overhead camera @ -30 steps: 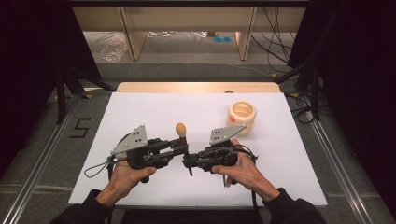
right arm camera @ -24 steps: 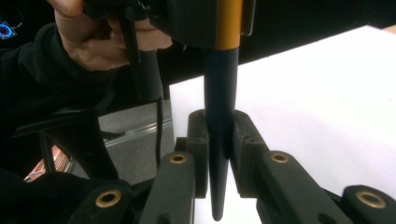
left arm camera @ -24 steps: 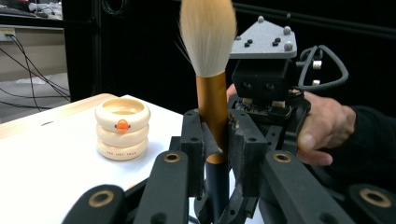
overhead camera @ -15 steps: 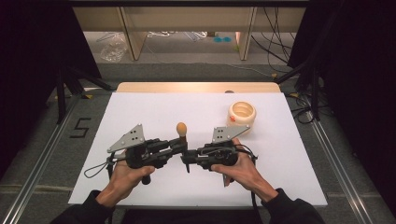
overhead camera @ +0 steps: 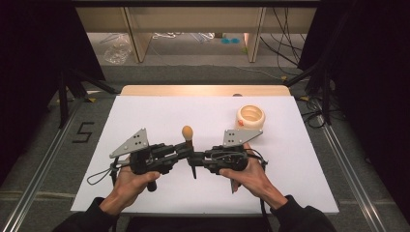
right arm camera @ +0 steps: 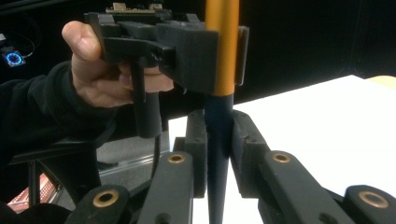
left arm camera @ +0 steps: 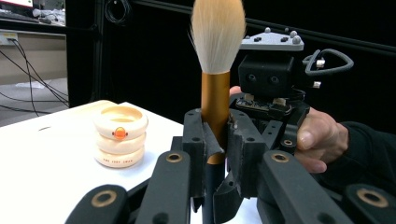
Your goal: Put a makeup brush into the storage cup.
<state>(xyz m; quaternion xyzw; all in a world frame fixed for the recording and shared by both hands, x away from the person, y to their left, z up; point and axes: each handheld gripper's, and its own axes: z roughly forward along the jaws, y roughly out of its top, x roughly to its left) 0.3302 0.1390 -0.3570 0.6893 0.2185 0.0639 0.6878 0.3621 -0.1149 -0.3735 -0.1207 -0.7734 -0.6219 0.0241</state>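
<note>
Both grippers meet at the white table's (overhead camera: 145,116) centre, a dark room around. The left gripper (overhead camera: 186,151) clamps the makeup brush's (left arm camera: 216,70) gold ferrule, the right gripper (overhead camera: 193,157) its dark handle. Stacked cream rings (overhead camera: 250,117) sit at two o'clock.

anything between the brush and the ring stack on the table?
Nothing. In the left gripper view, bare white table separates the brush from the ring stack; the high view shows the same gap.

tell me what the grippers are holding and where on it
Both hold one makeup brush, upright: the left gripper clamps its gold ferrule, the right gripper its dark handle lower down.
</note>
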